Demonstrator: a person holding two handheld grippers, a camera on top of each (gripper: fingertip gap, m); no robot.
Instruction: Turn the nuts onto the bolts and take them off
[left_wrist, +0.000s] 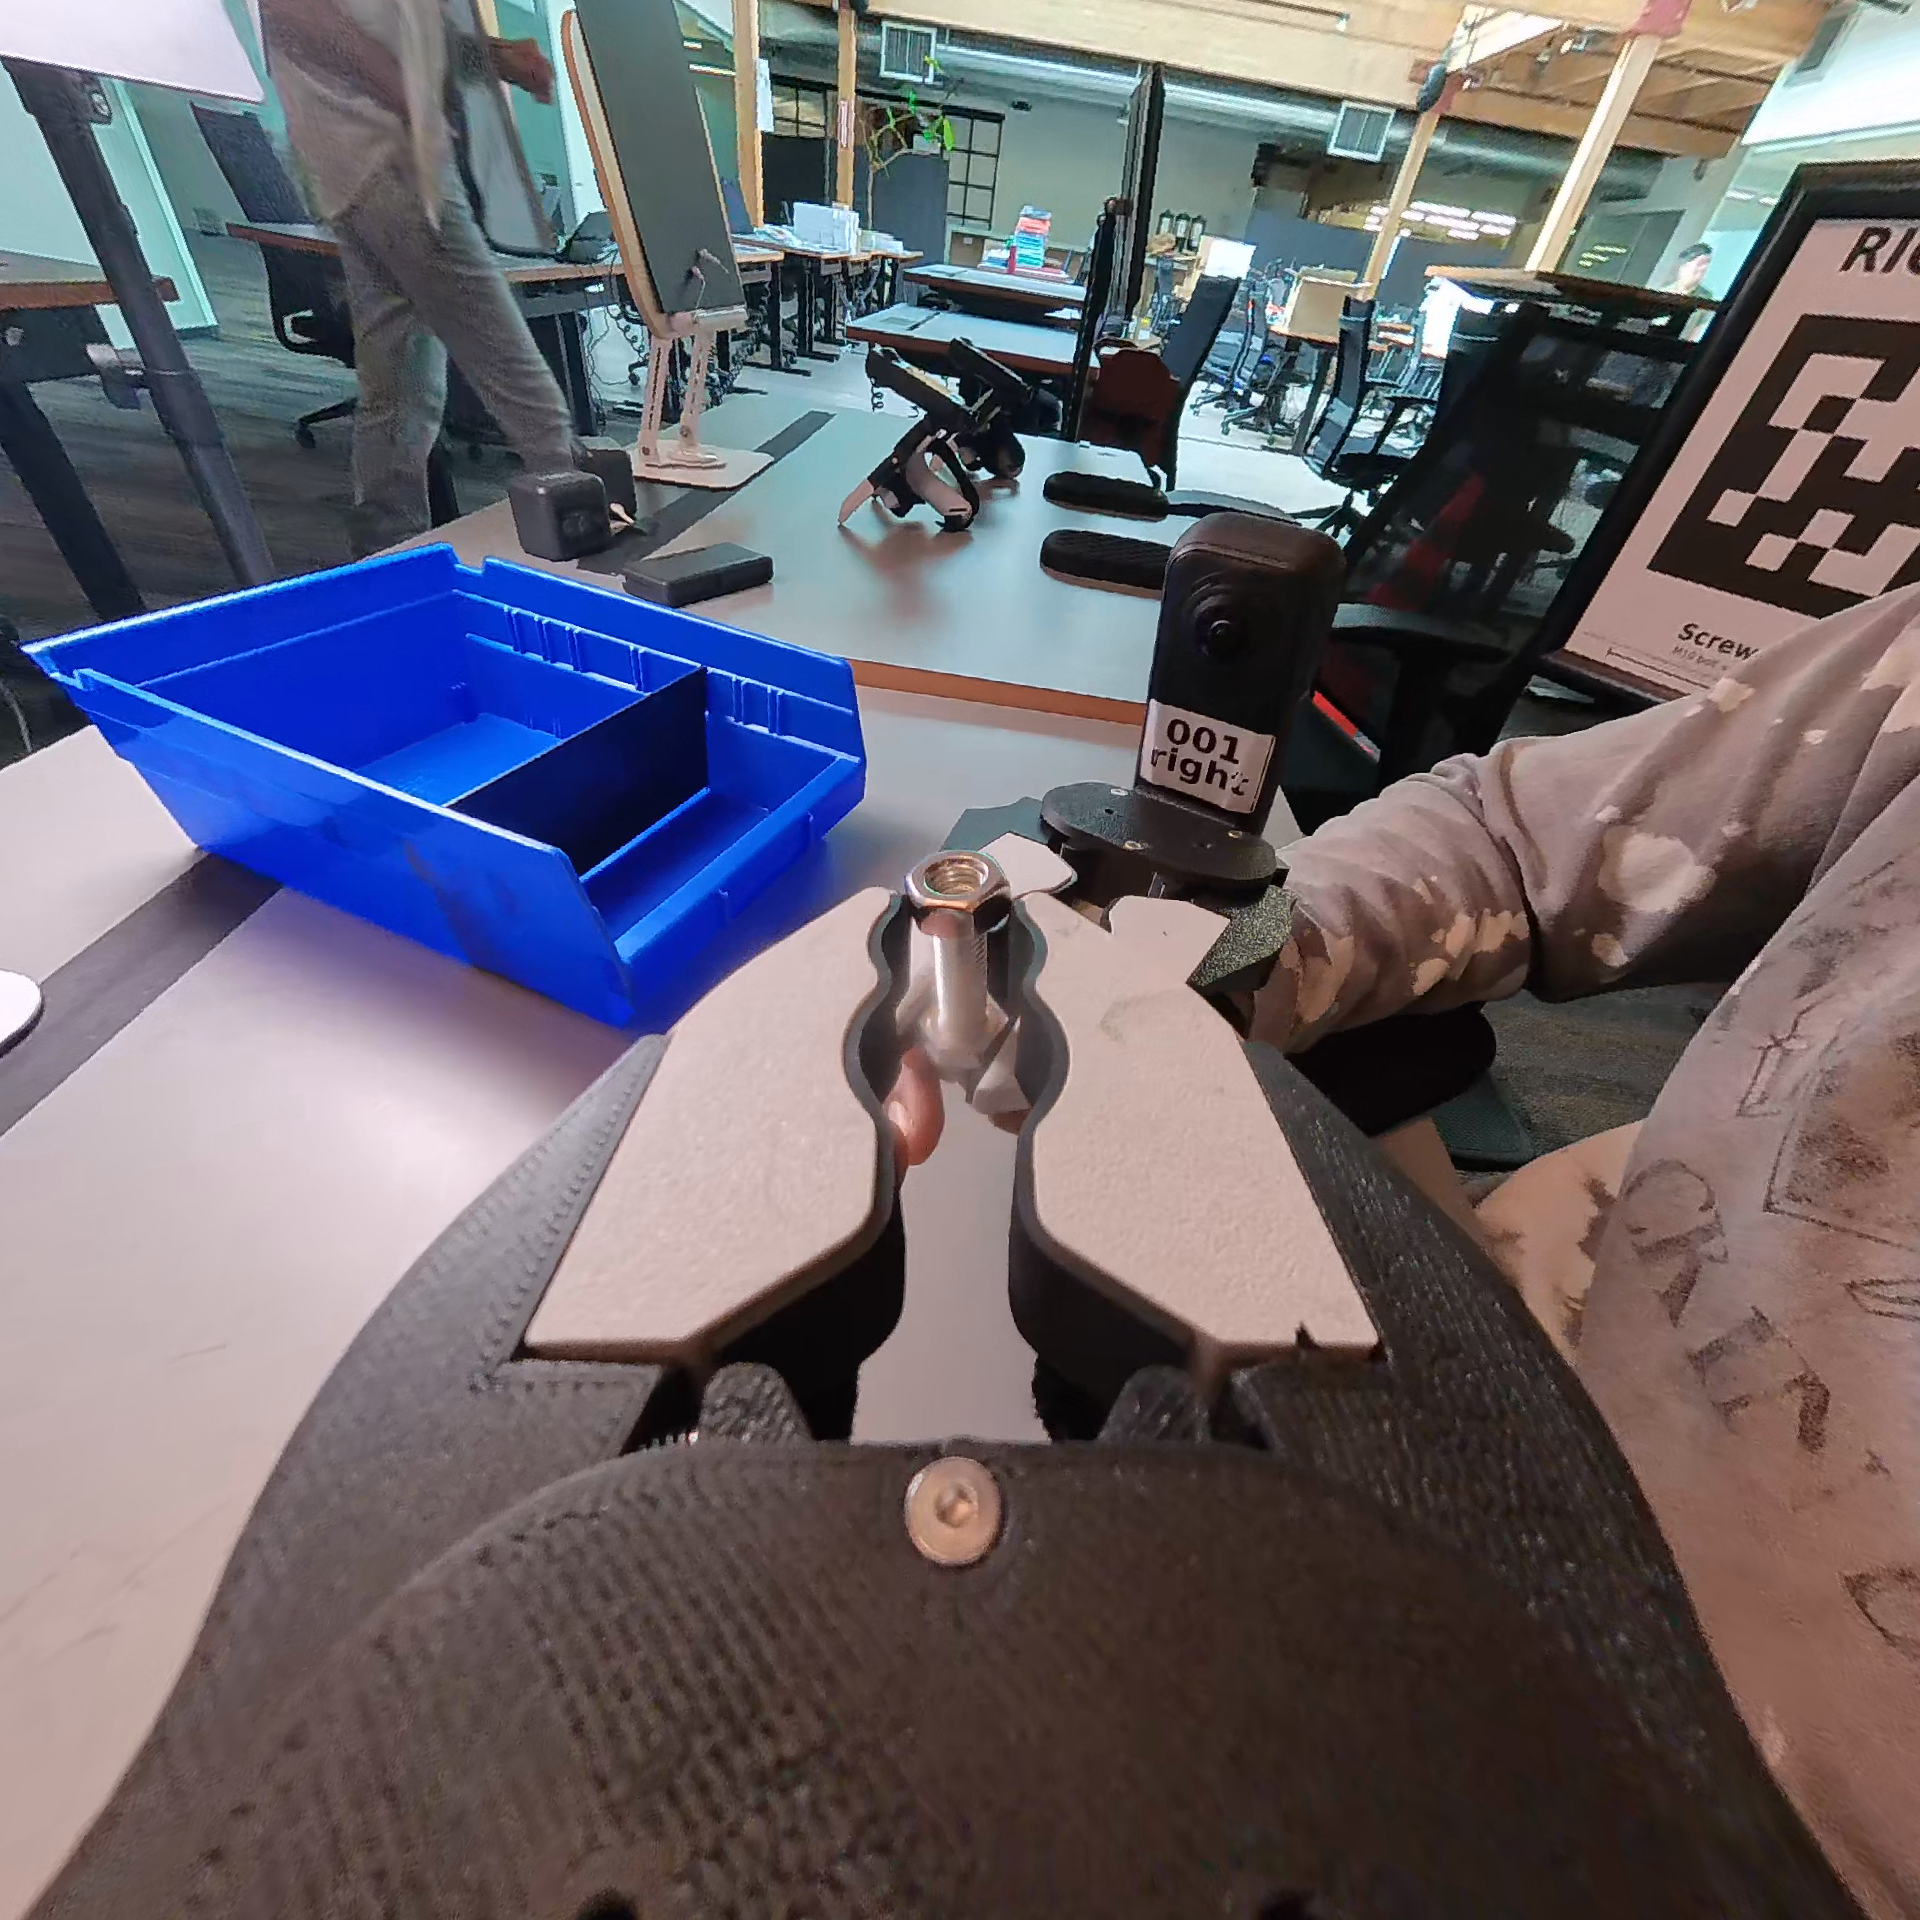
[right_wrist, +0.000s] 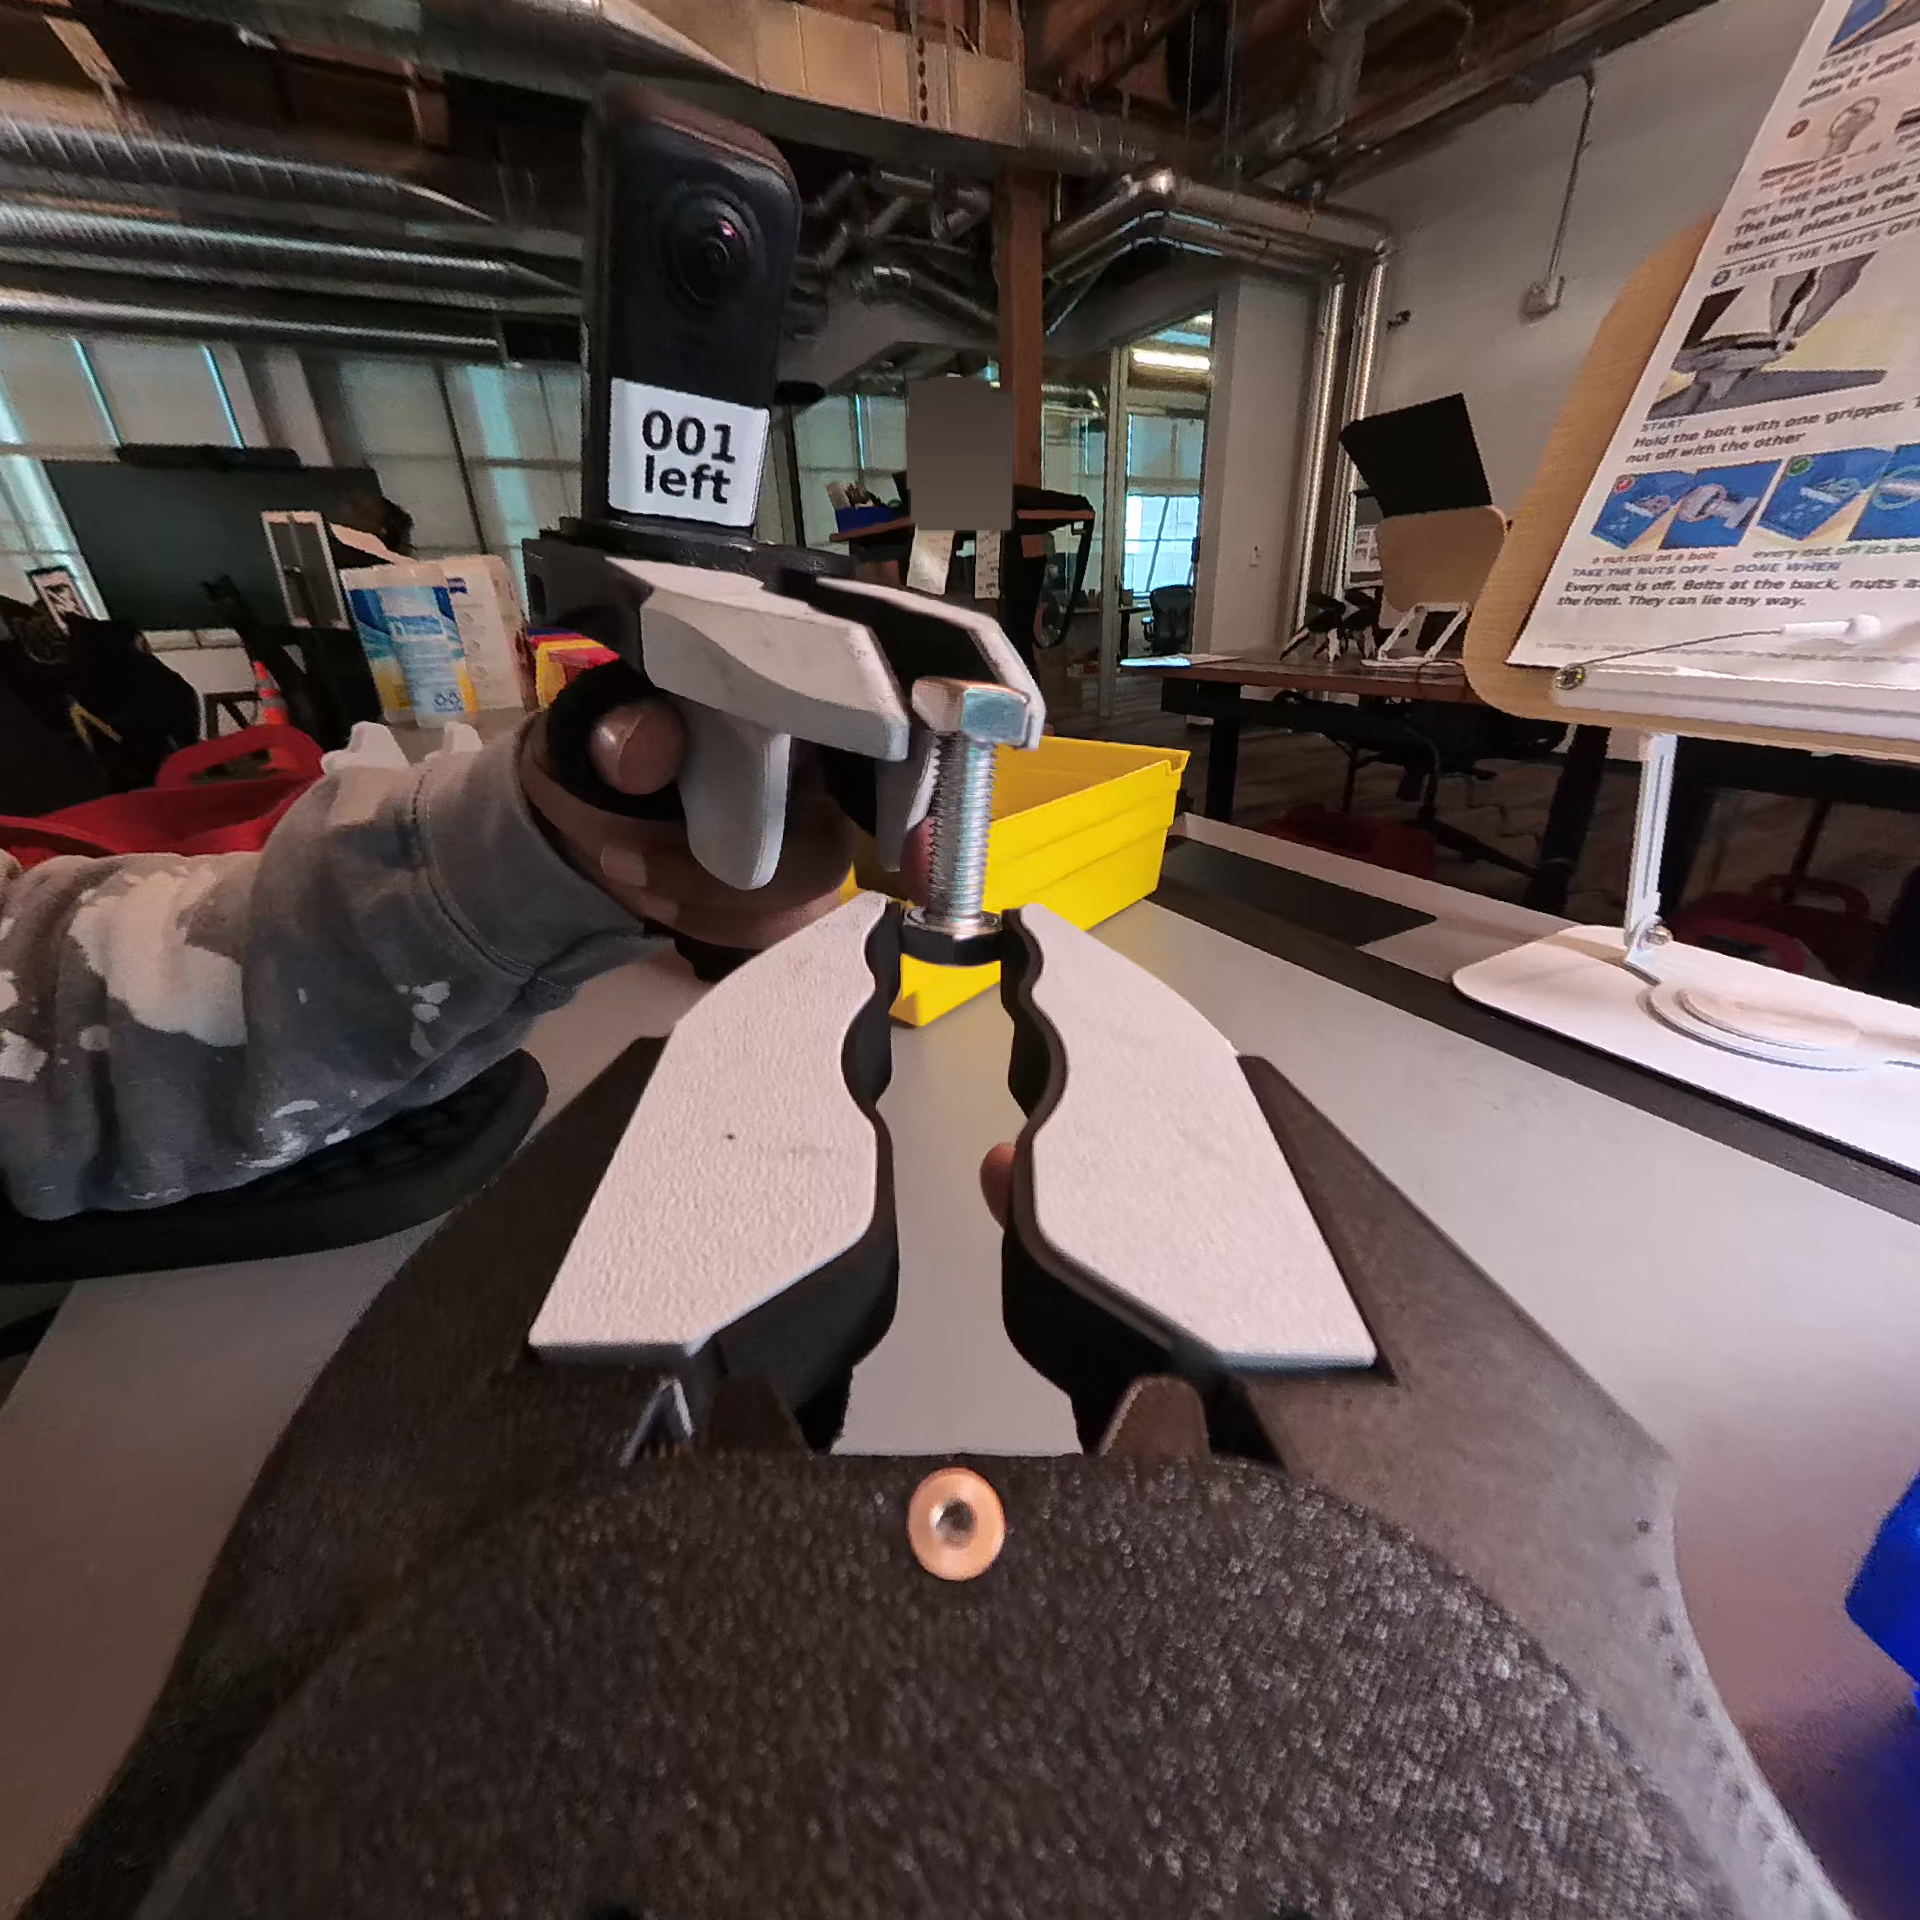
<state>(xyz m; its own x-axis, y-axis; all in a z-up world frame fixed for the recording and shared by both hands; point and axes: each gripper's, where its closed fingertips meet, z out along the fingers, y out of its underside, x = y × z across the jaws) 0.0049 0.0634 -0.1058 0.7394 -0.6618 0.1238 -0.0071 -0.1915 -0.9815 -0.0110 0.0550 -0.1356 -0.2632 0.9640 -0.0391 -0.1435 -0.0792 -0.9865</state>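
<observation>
Left gripper clamped on the head of the bolt, right gripper closed on the nut at the shank's tip (blue bin near, yellow bin behind, both apart) above the grey table.

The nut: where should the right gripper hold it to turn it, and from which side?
Grip the nut on two opposite flats, coming square to the bolt, which the left gripper holds by its head; the flats stop slipping.
</observation>
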